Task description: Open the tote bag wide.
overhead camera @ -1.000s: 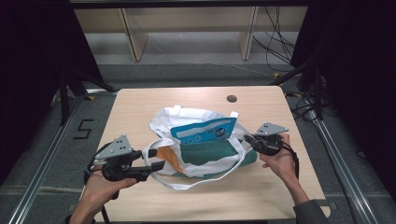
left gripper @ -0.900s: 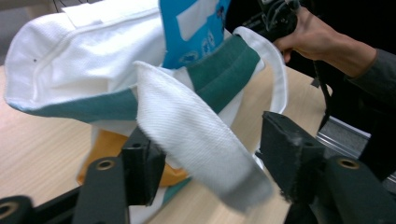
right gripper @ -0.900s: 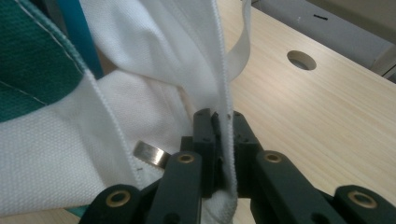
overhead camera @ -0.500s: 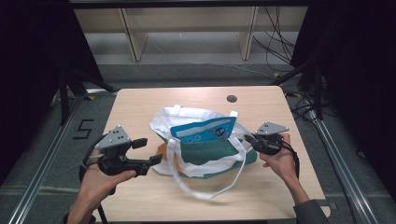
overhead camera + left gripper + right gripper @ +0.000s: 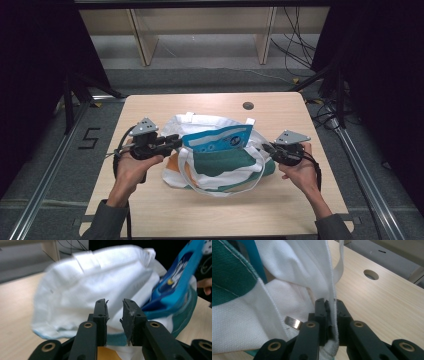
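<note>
One right hand-held gripper (image 5: pixel 331 305) view shows pinched tote bag (image 5: pixel 294 267) fabric.

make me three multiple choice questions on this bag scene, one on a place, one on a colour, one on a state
1. Where does the blue printed packet sit?
A. in the mouth of the white and green cloth tote bag
B. on the floor
C. on the shelf behind the table

2. What colour is the wide band across the tote bag's front?
A. red
B. green
C. black

3. What is the right claw doing?
A. hanging open above the table
B. clamped on the bag's white fabric edge
C. holding the packet

Answers:
1 A, the high view shows the packet standing out of the bag's opening.
2 B, a green band crosses the white cloth in the high view.
3 B, the right gripper view shows white fabric pinched between its jaws. The left claw, whose jaws have just been closing, faces the bag with a gap between them.
</note>
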The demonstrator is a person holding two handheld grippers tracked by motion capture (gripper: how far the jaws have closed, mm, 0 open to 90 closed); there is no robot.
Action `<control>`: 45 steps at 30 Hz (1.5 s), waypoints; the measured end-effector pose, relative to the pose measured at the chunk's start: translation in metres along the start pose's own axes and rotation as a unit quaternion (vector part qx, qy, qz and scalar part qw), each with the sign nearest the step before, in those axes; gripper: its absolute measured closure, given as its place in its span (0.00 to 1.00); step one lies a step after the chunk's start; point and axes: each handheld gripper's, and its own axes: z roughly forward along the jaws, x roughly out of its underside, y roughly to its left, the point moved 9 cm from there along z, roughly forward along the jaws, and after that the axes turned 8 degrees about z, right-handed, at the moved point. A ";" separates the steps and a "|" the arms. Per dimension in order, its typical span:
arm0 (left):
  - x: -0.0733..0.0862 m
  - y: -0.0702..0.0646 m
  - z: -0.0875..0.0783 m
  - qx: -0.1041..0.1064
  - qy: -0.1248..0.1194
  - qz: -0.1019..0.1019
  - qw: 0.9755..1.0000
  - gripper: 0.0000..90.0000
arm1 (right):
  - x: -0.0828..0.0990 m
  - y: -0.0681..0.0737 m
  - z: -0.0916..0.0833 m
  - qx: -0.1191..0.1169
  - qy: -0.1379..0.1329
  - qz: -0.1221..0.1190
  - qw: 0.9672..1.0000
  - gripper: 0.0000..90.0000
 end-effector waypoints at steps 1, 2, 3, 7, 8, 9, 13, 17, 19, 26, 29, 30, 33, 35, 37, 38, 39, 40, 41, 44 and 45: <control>0.005 -0.003 0.005 0.011 0.002 -0.005 1.000 0.87 | -0.003 -0.003 0.000 0.001 -0.010 -0.010 1.000 0.93; 0.010 -0.006 0.009 0.016 0.007 -0.001 1.000 0.88 | -0.003 -0.002 0.000 0.001 -0.011 -0.009 1.000 0.94; 0.018 -0.008 0.014 0.013 0.022 0.006 1.000 0.89 | -0.001 0.000 -0.001 -0.002 -0.003 0.003 1.000 0.94; 0.047 -0.017 0.029 0.021 0.025 0.013 0.999 0.96 | -0.002 -0.001 0.000 0.005 -0.005 -0.015 1.000 0.94; 0.052 -0.017 0.030 0.020 0.025 0.008 0.999 0.97 | -0.001 -0.001 0.001 0.003 -0.001 -0.022 1.000 0.94; 0.058 -0.019 0.031 0.018 0.028 0.009 0.999 0.98 | 0.001 0.000 0.002 0.001 0.002 -0.025 1.000 0.95; 0.103 -0.026 0.047 0.003 0.110 0.092 0.990 0.99 | 0.014 0.006 0.017 0.001 0.030 -0.045 0.999 0.96; 0.137 -0.019 0.067 0.012 0.137 0.057 0.989 1.00 | 0.029 0.006 0.036 0.005 0.063 -0.051 0.997 0.97; 0.136 -0.018 0.066 0.022 0.140 0.051 0.989 1.00 | 0.042 0.007 0.048 0.004 0.074 -0.043 0.996 0.97; 0.120 -0.020 0.054 0.003 0.139 0.069 0.988 0.94 | 0.036 0.001 0.038 0.001 0.066 -0.031 0.997 0.91; 0.106 -0.019 0.045 0.019 0.106 0.044 0.993 0.79 | 0.017 -0.007 0.019 0.005 0.021 -0.004 1.000 0.80; 0.106 -0.019 0.045 0.019 0.106 0.044 0.993 0.72 | 0.017 -0.007 0.019 0.005 0.021 -0.004 1.000 0.80; 0.087 -0.015 0.031 0.018 0.080 0.016 0.996 0.64 | -0.004 -0.007 -0.008 0.003 -0.019 0.017 1.000 0.76; 0.073 -0.010 0.016 0.003 0.074 0.032 0.997 0.59 | -0.024 0.003 -0.032 -0.008 -0.059 0.010 0.998 0.77; 0.062 -0.006 0.008 -0.005 0.056 0.034 0.998 0.58 | -0.033 0.020 -0.045 -0.039 -0.066 0.014 0.997 0.77; 0.062 -0.006 0.008 -0.005 0.056 0.034 0.998 0.59 | -0.033 0.020 -0.045 -0.039 -0.066 0.014 0.997 0.77; 0.054 -0.003 0.004 -0.006 0.050 0.031 0.998 0.61 | -0.037 0.043 -0.046 -0.076 -0.075 0.009 0.994 0.78; 0.054 -0.003 0.004 -0.006 0.050 0.031 0.998 0.63 | -0.037 0.043 -0.046 -0.076 -0.075 0.009 0.994 0.78; 0.051 -0.003 0.007 -0.001 0.044 0.035 0.998 0.63 | -0.038 0.049 -0.043 -0.084 -0.077 -0.007 0.993 0.78; 0.049 0.000 0.020 -0.001 0.055 0.045 0.997 0.71 | -0.036 0.072 -0.033 -0.104 -0.053 -0.026 0.993 0.82; 0.049 0.002 0.028 -0.004 0.057 0.044 0.997 0.74 | -0.036 0.081 -0.026 -0.111 -0.041 -0.036 0.992 0.89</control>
